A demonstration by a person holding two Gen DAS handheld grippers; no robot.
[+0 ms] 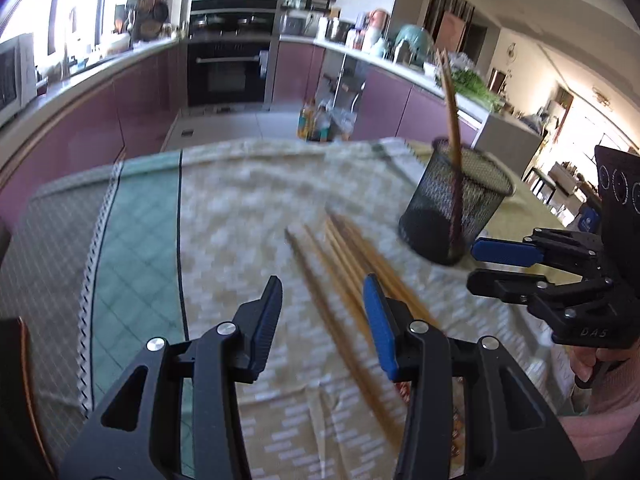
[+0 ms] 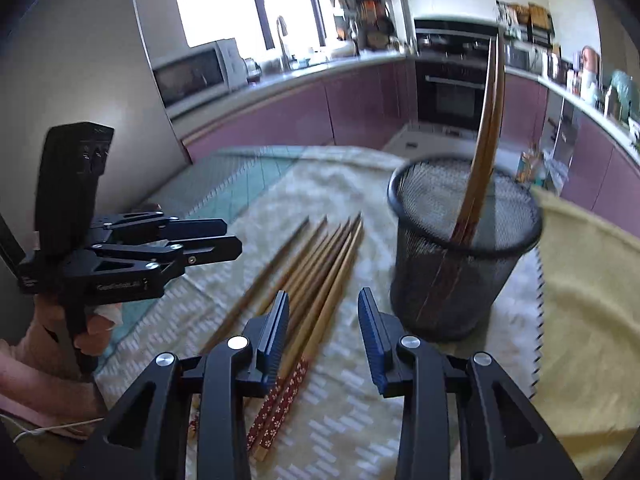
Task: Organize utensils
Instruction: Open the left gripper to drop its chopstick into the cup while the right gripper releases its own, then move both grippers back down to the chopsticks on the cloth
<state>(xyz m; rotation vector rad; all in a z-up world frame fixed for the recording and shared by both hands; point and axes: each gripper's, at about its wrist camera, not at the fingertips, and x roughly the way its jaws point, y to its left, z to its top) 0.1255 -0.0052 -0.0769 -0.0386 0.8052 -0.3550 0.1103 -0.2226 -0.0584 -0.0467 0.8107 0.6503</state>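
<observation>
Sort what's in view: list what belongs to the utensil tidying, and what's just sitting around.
For the job: loose chopsticks on the cloth; mesh cup already holding a pair; left gripper and right gripper, both open, empty.

Just lying about: microwave, oven, tablecloth.

Chopsticks and their mesh holder on the cloth

Loose wooden chopsticks with red flowered handles lie fanned side by side, tips toward 12 o'clock; at 2 o'clock from them stands an upright black wire-mesh cup holding two leaning chopsticks.

Both claws parted, empty.
</observation>
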